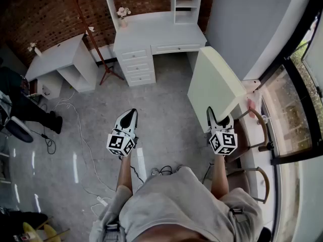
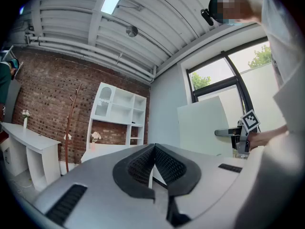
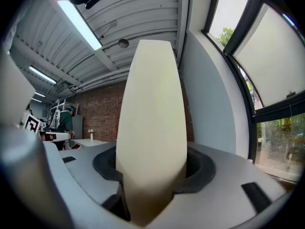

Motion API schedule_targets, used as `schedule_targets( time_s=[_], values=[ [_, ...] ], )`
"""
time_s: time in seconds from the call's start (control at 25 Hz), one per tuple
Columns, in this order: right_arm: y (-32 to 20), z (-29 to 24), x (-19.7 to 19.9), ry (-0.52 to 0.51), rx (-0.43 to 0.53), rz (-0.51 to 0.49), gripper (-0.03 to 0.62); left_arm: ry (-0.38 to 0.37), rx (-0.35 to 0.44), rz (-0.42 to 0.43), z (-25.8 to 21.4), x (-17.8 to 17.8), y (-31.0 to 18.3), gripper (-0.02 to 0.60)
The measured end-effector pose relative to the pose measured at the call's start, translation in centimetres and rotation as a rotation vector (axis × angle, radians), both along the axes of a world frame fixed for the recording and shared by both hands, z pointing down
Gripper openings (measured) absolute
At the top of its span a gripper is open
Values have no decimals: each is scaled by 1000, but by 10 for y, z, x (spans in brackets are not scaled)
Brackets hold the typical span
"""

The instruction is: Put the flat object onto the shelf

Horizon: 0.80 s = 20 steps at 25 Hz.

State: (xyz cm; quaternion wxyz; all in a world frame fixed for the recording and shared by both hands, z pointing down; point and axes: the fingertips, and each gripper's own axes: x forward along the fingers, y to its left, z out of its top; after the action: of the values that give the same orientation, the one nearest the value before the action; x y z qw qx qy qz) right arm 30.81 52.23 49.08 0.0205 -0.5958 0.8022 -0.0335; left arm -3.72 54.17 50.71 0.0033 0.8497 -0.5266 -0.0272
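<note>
A cream flat board (image 1: 214, 87) stands on edge in my right gripper (image 1: 219, 119), which is shut on its lower edge. In the right gripper view the board (image 3: 152, 118) rises straight out from between the dark pads (image 3: 107, 168) and hides what lies ahead. My left gripper (image 1: 128, 116) is shut with nothing in it, its pads (image 2: 164, 163) meeting at the tips. The white shelf unit (image 1: 185, 3) stands on a white desk against the brick wall, far ahead of both grippers. The left gripper view shows the shelf unit (image 2: 119, 109), and the board (image 2: 202, 127) to its right.
A second white desk (image 1: 55, 59) stands at the left and a wooden coat stand (image 1: 96, 39) stands between the desks. Wooden chairs (image 1: 256, 130) and a tall window (image 1: 298, 100) are close on the right. Cables (image 1: 75, 120) trail over the grey floor. A person (image 1: 25, 110) is at the far left.
</note>
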Motion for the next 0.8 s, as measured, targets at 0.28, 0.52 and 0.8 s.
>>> schedule_targets(
  time_s=[0.28, 0.52, 0.8],
  values=[
    [-8, 4, 3, 3, -3, -8, 261, -11, -4, 5, 0, 14, -6, 12],
    [-13, 6, 9, -3, -11, -10, 262, -2, -9, -7, -2, 13, -9, 12],
    [-17, 13, 15, -8, -21, -50, 267, 24, 1, 1, -10, 32, -5, 12]
  ],
)
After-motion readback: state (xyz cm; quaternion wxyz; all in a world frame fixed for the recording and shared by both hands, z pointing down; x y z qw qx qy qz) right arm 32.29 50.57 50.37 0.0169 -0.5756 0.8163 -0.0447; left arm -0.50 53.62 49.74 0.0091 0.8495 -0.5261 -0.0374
